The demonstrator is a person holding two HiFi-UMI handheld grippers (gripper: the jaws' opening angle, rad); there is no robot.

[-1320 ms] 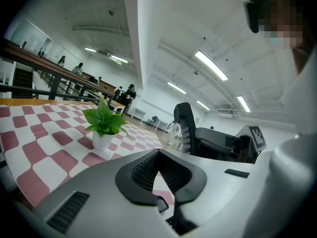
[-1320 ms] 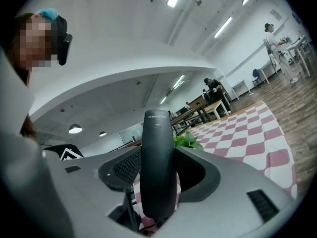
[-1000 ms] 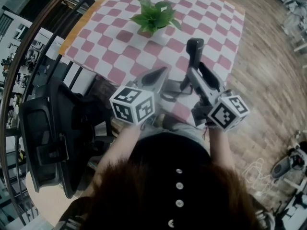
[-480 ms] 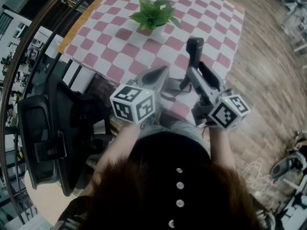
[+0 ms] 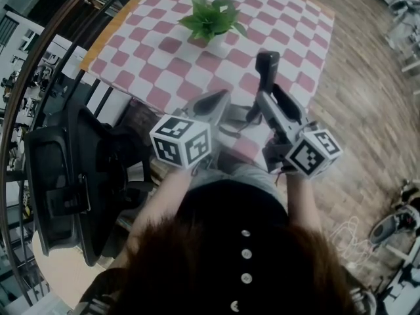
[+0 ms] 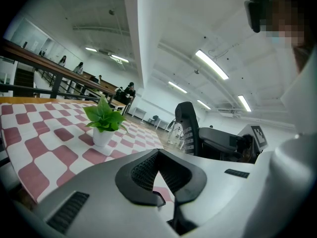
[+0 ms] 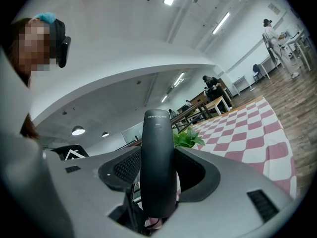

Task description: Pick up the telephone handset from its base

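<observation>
Jaws of left gripper [image 6: 163,198]: closed tip to tip, nothing between them. Jaws of right gripper [image 7: 158,180]: clamped on handset [image 7: 157,148] at mid-shaft. Handset is upright, in the air, nearer than the plant [image 5: 210,20] and to its right. Base not seen.

Judgement: handset light, rigid, smooth plastic, so it could pivot or slip. Mid-shaft hold suits it. What looks like a cord [image 5: 251,115] may tug.

Surface: flat checked cloth [image 5: 151,58] around plant. Room: chair [image 5: 62,182] left of plant, wood floor [image 5: 367,97] to the right.

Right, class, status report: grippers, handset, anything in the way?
Right gripper shut on handset, handset upright over table. Left gripper shut, empty. Potted plant sits apart, farther along table.
</observation>
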